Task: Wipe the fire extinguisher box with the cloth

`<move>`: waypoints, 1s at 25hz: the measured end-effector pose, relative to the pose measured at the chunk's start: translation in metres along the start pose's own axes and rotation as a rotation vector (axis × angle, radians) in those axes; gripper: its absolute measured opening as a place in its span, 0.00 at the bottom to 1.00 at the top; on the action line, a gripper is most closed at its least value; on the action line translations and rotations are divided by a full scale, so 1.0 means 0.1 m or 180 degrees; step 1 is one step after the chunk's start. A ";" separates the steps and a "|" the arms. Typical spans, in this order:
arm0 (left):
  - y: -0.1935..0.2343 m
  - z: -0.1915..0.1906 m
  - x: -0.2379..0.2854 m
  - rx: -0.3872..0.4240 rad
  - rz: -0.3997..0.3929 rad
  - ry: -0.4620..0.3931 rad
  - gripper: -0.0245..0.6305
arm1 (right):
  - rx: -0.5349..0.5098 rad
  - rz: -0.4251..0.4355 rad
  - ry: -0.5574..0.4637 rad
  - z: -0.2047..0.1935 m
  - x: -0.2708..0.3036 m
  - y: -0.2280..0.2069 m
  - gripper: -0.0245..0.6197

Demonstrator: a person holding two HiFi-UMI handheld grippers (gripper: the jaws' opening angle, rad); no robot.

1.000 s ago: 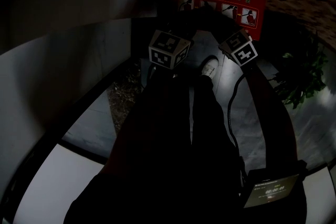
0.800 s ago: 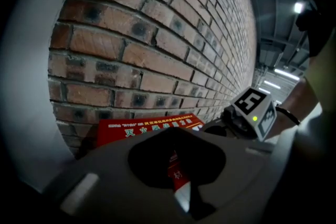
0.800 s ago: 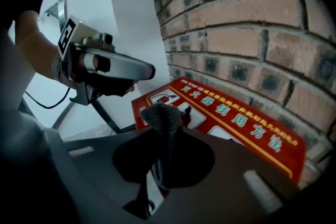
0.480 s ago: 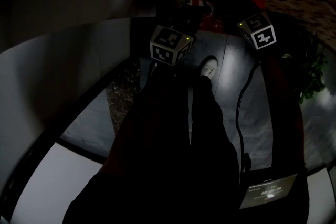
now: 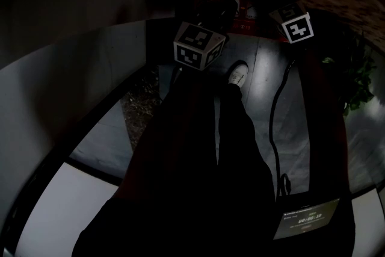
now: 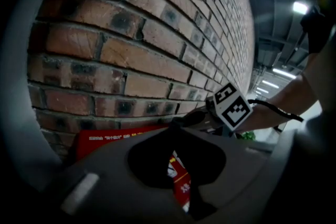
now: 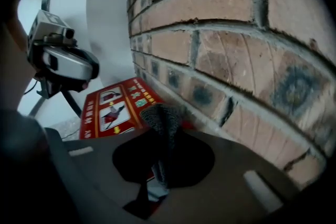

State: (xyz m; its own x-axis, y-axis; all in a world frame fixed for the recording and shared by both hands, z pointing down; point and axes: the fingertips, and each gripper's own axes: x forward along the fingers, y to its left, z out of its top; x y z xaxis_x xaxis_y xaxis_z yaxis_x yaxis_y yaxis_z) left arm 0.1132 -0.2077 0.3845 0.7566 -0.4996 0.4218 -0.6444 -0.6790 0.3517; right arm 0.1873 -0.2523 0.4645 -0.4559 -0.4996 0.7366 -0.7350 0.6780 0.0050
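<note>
Cloth (image 7: 157,115), a soft, limp grey knit, sits pinched in the closed right tongs (image 7: 163,136) just above the rigid red fire extinguisher box (image 7: 118,107). The left tongs (image 6: 176,124) are closed on nothing; holding the cloth by its bunched fold should let the loose end drag flat.

Commercial hall: brick wall (image 6: 131,50), strip-lit ceiling (image 6: 278,29), fire extinguisher box (image 7: 118,107).
</note>
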 end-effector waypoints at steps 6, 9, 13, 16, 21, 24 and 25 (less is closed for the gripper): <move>-0.06 -0.19 0.01 -0.0045 -0.0037 0.0100 0.03 | 0.0132 0.0351 -0.0025 -0.33 -0.25 0.58 0.09; -0.09 -0.22 0.02 -0.0050 -0.0062 0.0112 0.03 | 0.0294 0.0460 -0.0028 -0.47 -0.37 0.84 0.09; -0.12 -0.26 0.04 -0.0054 -0.0091 0.0150 0.03 | 0.0381 0.0477 -0.0060 -0.58 -0.47 1.02 0.09; -0.15 -0.27 0.04 -0.0037 -0.0109 0.0148 0.03 | 0.0422 0.0475 -0.0109 -0.57 -0.49 0.99 0.09; -0.19 -0.27 0.07 -0.0042 -0.0131 0.0151 0.03 | 0.0486 0.0234 -0.0269 -0.41 -0.56 0.55 0.09; -0.22 -0.21 0.09 -0.0009 -0.0153 0.0129 0.03 | 0.0469 0.0015 -0.0298 -0.29 -0.56 0.15 0.09; -0.22 -0.18 0.11 0.0007 -0.0160 0.0124 0.03 | 0.0446 -0.0071 -0.0298 -0.25 -0.55 0.00 0.09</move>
State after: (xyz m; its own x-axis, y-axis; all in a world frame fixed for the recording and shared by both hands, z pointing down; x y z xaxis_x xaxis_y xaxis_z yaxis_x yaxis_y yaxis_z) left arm 0.1337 -0.1882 0.3961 0.7831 -0.4437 0.4358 -0.6055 -0.7038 0.3715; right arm 0.2247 -0.2111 0.4403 -0.4787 -0.5661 0.6711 -0.8053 0.5877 -0.0786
